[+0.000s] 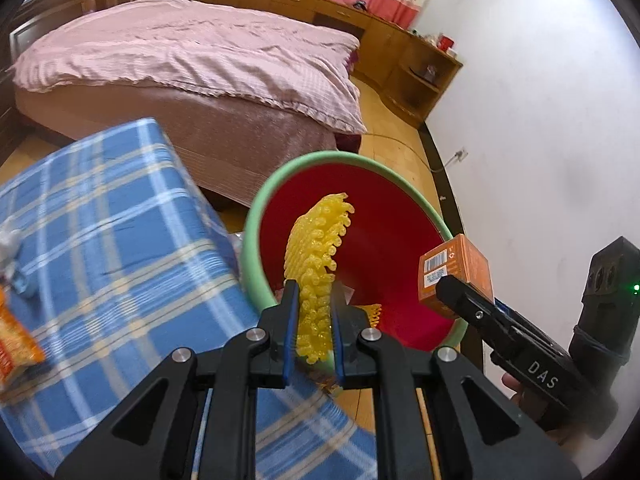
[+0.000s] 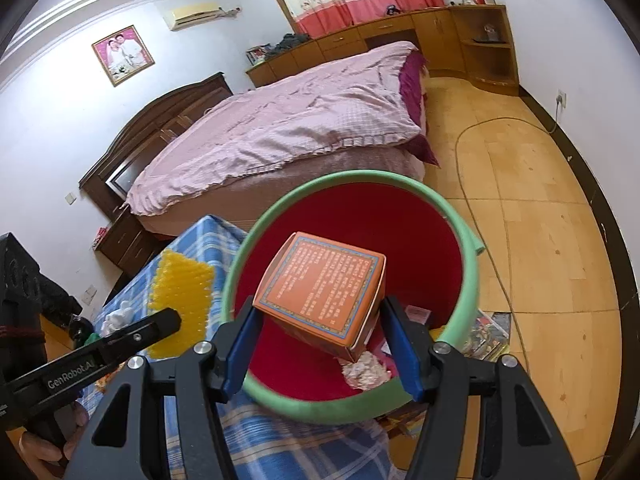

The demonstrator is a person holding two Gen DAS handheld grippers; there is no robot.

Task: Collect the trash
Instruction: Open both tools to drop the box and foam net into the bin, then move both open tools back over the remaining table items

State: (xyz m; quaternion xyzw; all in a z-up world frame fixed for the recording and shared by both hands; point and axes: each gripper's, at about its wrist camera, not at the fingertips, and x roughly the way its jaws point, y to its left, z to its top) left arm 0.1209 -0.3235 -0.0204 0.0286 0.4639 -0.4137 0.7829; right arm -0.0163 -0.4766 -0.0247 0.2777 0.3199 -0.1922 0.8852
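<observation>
My left gripper (image 1: 314, 300) is shut on a yellow foam net sleeve (image 1: 318, 248) and holds it over the near rim of a red bin with a green rim (image 1: 256, 216). My right gripper (image 2: 320, 320) is shut on an orange carton (image 2: 324, 284) and holds it above the bin's opening (image 2: 470, 272). The carton also shows in the left wrist view (image 1: 456, 272), at the bin's right edge. The yellow sleeve shows in the right wrist view (image 2: 180, 292), left of the bin. Crumpled paper (image 2: 366, 372) and small wrappers lie in the bin's bottom.
A table with a blue plaid cloth (image 1: 120, 240) stands left of the bin, with an orange snack packet (image 1: 16, 344) and white crumpled trash (image 1: 10, 244) on it. A bed with a pink cover (image 1: 192, 60) is behind. A cable (image 2: 464, 184) runs over the tiled floor.
</observation>
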